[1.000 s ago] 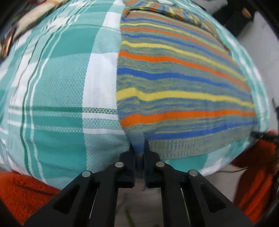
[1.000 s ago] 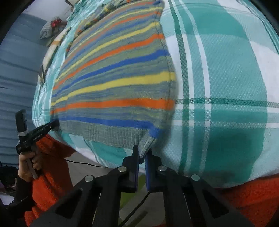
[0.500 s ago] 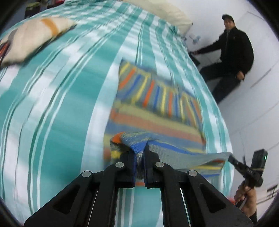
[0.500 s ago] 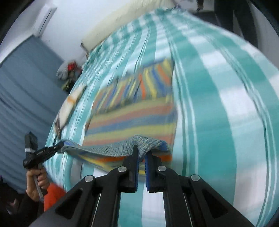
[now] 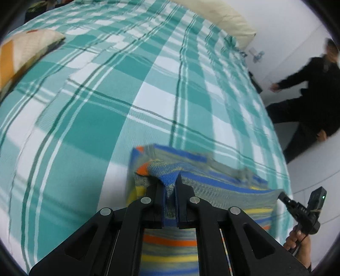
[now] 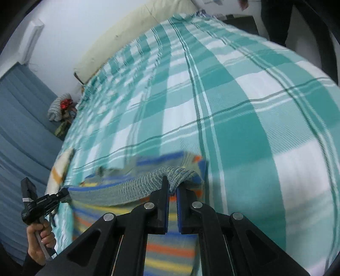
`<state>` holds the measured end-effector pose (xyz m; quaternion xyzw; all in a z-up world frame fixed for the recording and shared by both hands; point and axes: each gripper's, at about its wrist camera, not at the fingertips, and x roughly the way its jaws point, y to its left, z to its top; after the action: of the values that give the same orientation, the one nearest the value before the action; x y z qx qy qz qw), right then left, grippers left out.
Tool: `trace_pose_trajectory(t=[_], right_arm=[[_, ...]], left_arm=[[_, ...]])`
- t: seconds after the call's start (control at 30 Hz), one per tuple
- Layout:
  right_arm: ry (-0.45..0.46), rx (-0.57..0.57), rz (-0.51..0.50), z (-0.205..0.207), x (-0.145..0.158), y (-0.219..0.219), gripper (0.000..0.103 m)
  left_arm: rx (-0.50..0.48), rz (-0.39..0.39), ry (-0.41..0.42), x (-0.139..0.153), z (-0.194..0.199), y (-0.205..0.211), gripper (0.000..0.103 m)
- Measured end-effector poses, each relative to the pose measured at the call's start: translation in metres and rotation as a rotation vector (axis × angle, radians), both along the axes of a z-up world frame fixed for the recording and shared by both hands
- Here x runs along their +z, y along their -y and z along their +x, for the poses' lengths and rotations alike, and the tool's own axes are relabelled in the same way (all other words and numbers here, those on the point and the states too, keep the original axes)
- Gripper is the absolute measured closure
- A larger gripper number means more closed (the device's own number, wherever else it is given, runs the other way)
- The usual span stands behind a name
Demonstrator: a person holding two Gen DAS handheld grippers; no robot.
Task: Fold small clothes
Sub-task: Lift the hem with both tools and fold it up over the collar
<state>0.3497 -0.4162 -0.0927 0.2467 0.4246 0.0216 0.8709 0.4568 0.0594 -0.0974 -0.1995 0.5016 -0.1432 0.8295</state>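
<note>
One striped sweater (image 5: 214, 187), two claws (image 5: 170, 186), perhaps two pillows (image 5: 216, 19).

**Even indoor light, heavy fisheye bend, patches of motion blur**

Lit softly and evenly in both views; no glare, no hard shadows, only a faint dark band under the lifted striped sweater (image 5: 212, 186). Strongly bowed toward the edges, with the checked bedspread (image 5: 89, 110) bulging like a dome and black vignette at the corners. Smeared by motion along the sweater's far edge (image 6: 148, 161) and across the standing person (image 5: 314, 89). Sharp on the near gripper fingers (image 5: 157, 197) and fingers (image 6: 161, 201).
</note>
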Motion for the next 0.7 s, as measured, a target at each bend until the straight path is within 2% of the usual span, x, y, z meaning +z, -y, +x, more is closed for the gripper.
trace_pose_trajectory(t=[0.1, 0.17, 0.2, 0.23, 0.3, 0.37, 0.43, 0.53, 0.57, 0.63, 0.7], right_arm=[[-0.005, -0.007, 0.033, 0.026, -0.019, 0.007, 0.097], [0.014, -0.027, 0.034, 0.037, -0.027, 0.011, 0.096], [0.023, -0.045, 0.029, 0.04, -0.028, 0.014, 0.09], [0.027, -0.077, 0.025, 0.045, -0.029, 0.019, 0.077], [0.036, -0.117, 0.032, 0.049, -0.028, 0.028, 0.064], [0.062, -0.144, 0.014, 0.049, -0.019, 0.034, 0.064], [0.073, -0.124, -0.035, 0.045, -0.009, 0.031, 0.064], [0.082, -0.015, -0.142, 0.029, 0.006, 0.006, 0.064], [0.088, 0.022, -0.159, 0.024, 0.008, -0.003, 0.064], [0.111, 0.156, -0.189, -0.003, 0.01, -0.034, 0.064], [0.125, 0.279, -0.197, -0.035, 0.004, -0.06, 0.06]], left_arm=[[0.054, 0.023, -0.022, -0.016, 0.024, -0.003, 0.09], [0.125, 0.028, -0.021, -0.021, 0.039, -0.013, 0.065], [0.157, 0.027, -0.024, -0.022, 0.044, -0.019, 0.046], [0.205, 0.023, -0.016, -0.02, 0.049, -0.028, 0.042], [0.248, 0.021, -0.005, -0.017, 0.051, -0.038, 0.042], [0.243, 0.022, 0.016, -0.01, 0.045, -0.042, 0.042], [0.196, 0.061, 0.054, -0.003, 0.031, -0.035, 0.04], [0.024, 0.119, 0.135, 0.009, -0.008, -0.003, 0.031], [-0.062, 0.131, 0.165, 0.01, -0.029, 0.01, 0.029], [-0.224, 0.161, 0.204, -0.002, -0.079, 0.032, 0.027], [-0.287, 0.199, 0.167, -0.023, -0.107, 0.036, 0.027]])
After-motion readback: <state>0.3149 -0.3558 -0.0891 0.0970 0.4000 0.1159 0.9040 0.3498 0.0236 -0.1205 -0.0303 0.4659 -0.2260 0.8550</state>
